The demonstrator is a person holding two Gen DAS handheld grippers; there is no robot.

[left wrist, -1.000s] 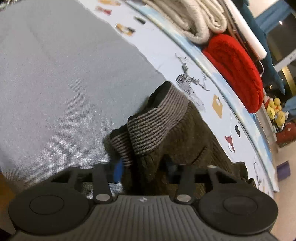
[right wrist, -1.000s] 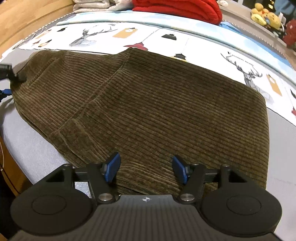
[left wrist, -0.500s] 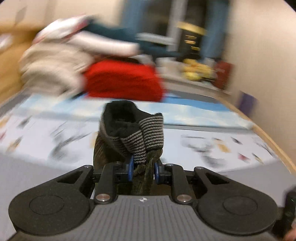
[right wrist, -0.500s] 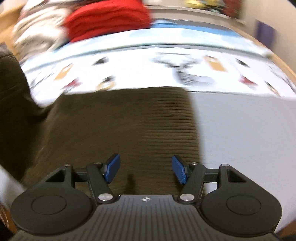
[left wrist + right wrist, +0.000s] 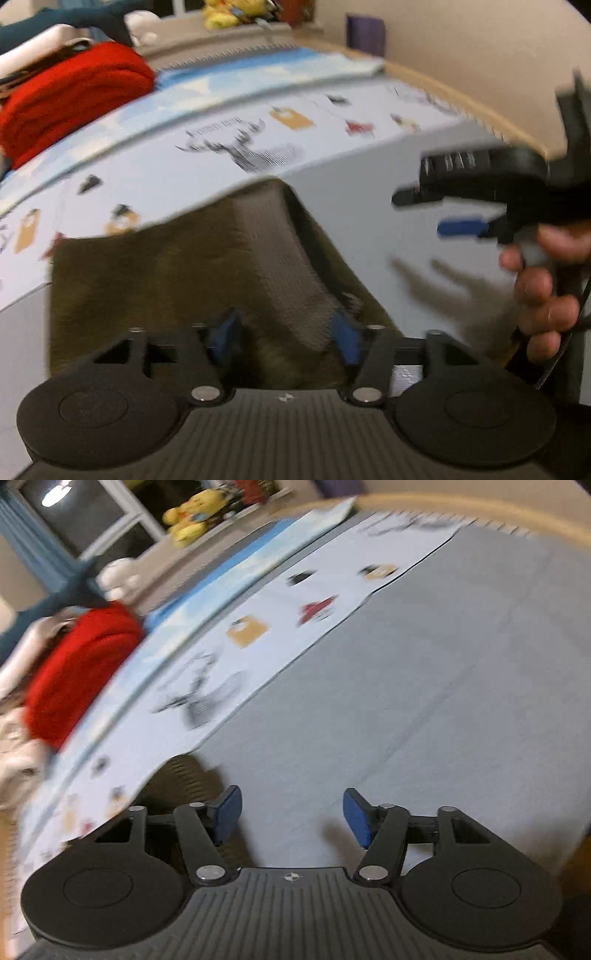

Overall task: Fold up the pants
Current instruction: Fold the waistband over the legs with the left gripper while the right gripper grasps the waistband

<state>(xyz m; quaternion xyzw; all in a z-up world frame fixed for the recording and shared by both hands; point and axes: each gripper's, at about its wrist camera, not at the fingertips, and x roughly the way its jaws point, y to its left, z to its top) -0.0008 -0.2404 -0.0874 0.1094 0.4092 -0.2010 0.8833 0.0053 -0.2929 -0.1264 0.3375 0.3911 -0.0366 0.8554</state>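
While everything's blurry, no readable writing anywhere, left gripper [image 5: 286, 338] spread over brown corduroy pants [image 5: 177, 280], right gripper [image 5: 291, 818] spread above grey sheet [image 5: 443, 686], deer-print cloth [image 5: 236, 151] behind

Pants [image 5: 155, 280]: seemingly ribbed (matt) cloth

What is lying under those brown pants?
The brown pants lie on a grey sheet, their far edge reaching a white cartoon-printed cloth. What lies directly beneath them is covered.
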